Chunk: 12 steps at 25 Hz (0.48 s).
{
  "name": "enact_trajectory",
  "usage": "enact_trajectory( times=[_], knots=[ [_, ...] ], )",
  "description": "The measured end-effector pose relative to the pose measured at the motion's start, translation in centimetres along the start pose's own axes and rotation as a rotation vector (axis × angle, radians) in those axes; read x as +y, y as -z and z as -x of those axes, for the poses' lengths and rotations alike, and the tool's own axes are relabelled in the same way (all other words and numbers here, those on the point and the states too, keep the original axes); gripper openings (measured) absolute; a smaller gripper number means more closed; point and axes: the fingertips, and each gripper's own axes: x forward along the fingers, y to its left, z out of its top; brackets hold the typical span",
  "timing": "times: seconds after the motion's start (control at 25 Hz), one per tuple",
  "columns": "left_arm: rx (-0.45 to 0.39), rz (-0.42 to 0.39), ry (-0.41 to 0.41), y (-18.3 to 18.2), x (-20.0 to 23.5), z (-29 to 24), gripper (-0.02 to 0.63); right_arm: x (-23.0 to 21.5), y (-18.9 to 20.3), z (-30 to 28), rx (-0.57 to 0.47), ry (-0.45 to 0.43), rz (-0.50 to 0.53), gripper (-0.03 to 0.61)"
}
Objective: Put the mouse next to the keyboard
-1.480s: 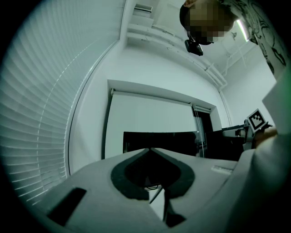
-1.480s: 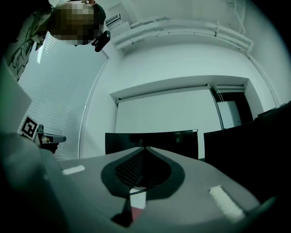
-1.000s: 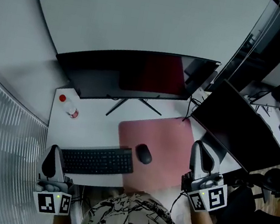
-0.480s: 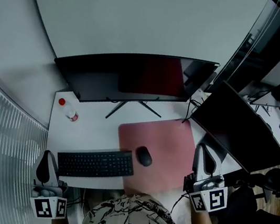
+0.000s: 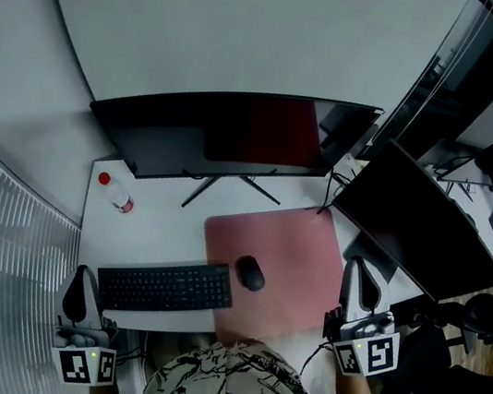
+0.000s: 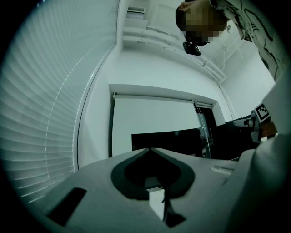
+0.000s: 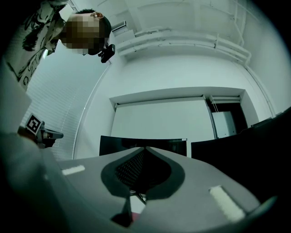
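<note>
Mouse (image 5: 250, 272) rests on pink mat (image 5: 300, 242) atop white desk (image 5: 152, 227).

Monitor (image 5: 228, 137), bottle (image 5: 114, 193), pink mat (image 5: 288, 255) on desk (image 5: 152, 227)

The white desk (image 5: 156, 232) carries a keyboard (image 5: 164, 287), pink mat (image 5: 299, 247), bottle (image 5: 115, 194) and monitor (image 5: 229, 132).
</note>
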Motion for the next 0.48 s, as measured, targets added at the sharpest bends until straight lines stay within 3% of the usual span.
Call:
enact_trajectory(
  times=[0.48],
  knots=[
    [0.014, 0.014, 0.004, 1.1, -1.1, -0.7, 0.005, -0.5, 2.1, 0.3, 0.042, 0.024, 0.02, 0.005]
  ],
)
